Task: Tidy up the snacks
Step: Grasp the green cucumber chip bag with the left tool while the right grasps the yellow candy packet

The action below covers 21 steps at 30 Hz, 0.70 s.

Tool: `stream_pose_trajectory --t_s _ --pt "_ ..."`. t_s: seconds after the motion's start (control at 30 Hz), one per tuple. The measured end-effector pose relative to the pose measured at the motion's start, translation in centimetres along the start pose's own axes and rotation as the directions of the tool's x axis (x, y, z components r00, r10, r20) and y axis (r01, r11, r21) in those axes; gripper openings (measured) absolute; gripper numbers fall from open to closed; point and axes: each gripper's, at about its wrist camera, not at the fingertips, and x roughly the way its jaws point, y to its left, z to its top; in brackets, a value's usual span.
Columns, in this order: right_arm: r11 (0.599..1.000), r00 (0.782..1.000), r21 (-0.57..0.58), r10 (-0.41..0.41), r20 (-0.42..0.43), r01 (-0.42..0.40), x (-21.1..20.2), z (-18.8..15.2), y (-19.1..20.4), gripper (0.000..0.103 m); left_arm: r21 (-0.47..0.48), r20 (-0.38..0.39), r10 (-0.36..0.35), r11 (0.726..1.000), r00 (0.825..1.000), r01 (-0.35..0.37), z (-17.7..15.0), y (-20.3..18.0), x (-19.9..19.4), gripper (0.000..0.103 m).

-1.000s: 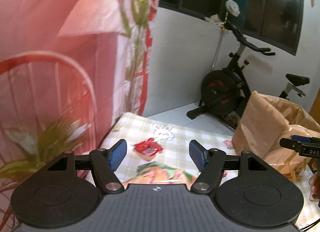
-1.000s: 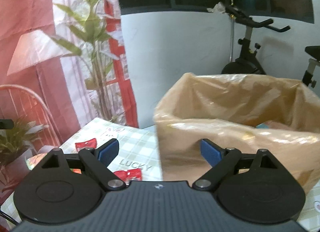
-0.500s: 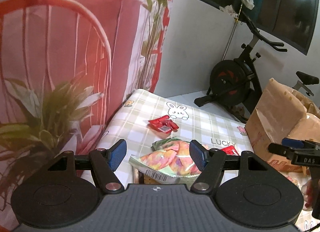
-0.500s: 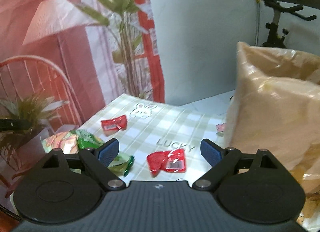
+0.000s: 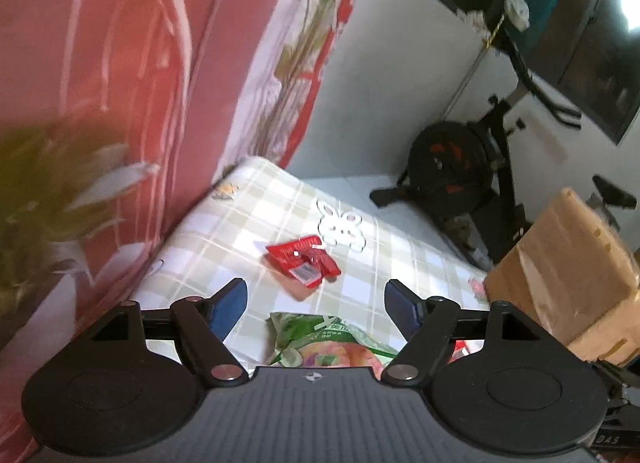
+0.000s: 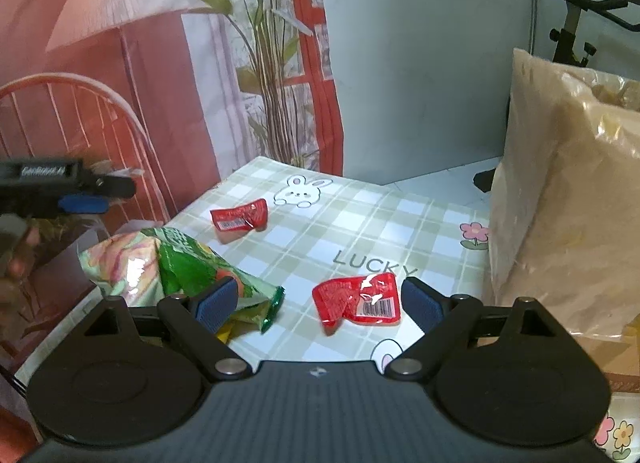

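Left claw (image 5: 316,305) just widened, empty; right claw (image 6: 320,301) gapes, empty

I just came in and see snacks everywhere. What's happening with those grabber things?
A person is tidying snacks with two handheld grippers. Both are open and hold nothing. The left gripper, whose jaws have just been opening, hangs over a green snack bag; the right gripper frames a red packet. Another red packet lies beyond, and a lined cardboard box waits on the right.
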Motion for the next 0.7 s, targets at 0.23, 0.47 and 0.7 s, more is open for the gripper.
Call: stream_pose_trajectory --t_s 0.23,0.47,0.7 --pt "1.000 1.000 0.026 0.000 -0.017 0.001 0.4 -0.6 -1.0 0.091 0.066 -0.144 -0.043 0.996 0.989 0.053 -2.9 -0.3 1.5 0.080" --pt "0.999 0.999 0.039 0.020 -0.026 -0.019 0.1 -1.5 -1.2 0.091 0.130 -0.214 -0.113 0.981 0.970 0.142 -7.1 -0.8 -0.1 0.089" --pt "0.998 0.999 0.058 0.024 -0.038 -0.022 -0.2 -2.4 -1.3 0.091 0.164 -0.215 -0.117 0.974 0.970 0.154 -9.0 -2.1 -0.4 0.093"
